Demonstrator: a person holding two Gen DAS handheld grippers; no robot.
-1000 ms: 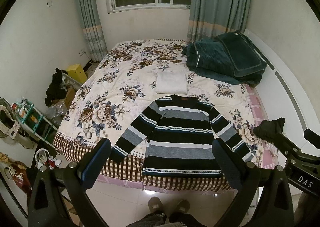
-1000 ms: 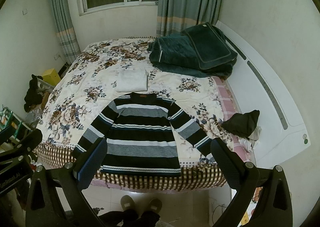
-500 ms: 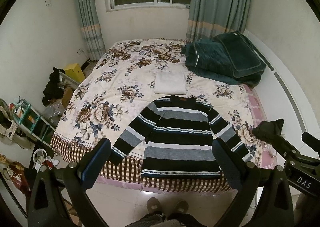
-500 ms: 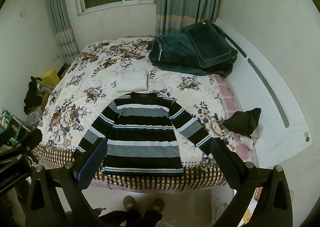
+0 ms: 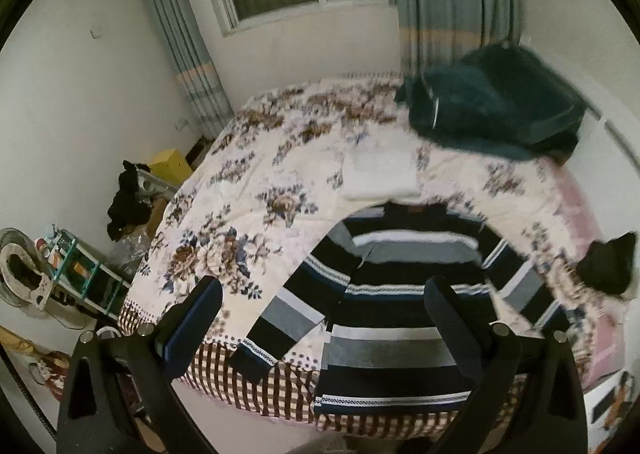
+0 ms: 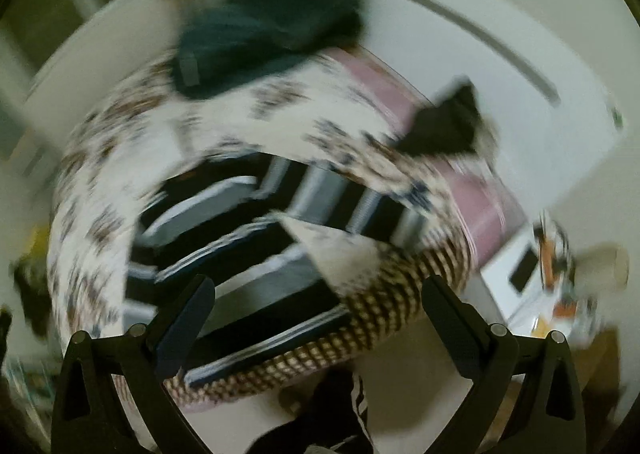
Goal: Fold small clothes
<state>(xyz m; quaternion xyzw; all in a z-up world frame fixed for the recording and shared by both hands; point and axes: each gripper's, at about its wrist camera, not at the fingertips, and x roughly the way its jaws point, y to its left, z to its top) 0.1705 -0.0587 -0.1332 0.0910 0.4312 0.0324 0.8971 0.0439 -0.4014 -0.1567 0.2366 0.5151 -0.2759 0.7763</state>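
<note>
A black, grey and white striped sweater (image 5: 400,294) lies flat with sleeves spread at the near end of the floral bed (image 5: 248,190). It also shows, blurred, in the right wrist view (image 6: 248,238). My left gripper (image 5: 324,318) is open and empty, held above the sweater's left sleeve and body. My right gripper (image 6: 320,314) is open and empty, tilted, above the sweater's lower right side near the bed's checked edge (image 6: 400,302).
A folded white garment (image 5: 380,178) lies beyond the sweater's collar. A dark green quilt (image 5: 492,114) is piled at the far right. A small black cloth (image 5: 608,266) sits on the right bed edge. Clutter and a shelf (image 5: 76,278) stand left of the bed.
Both grippers have moved forward and down toward the bed. The right wrist view has swung and tilted to the right and is motion-blurred. The sweater has not moved.
</note>
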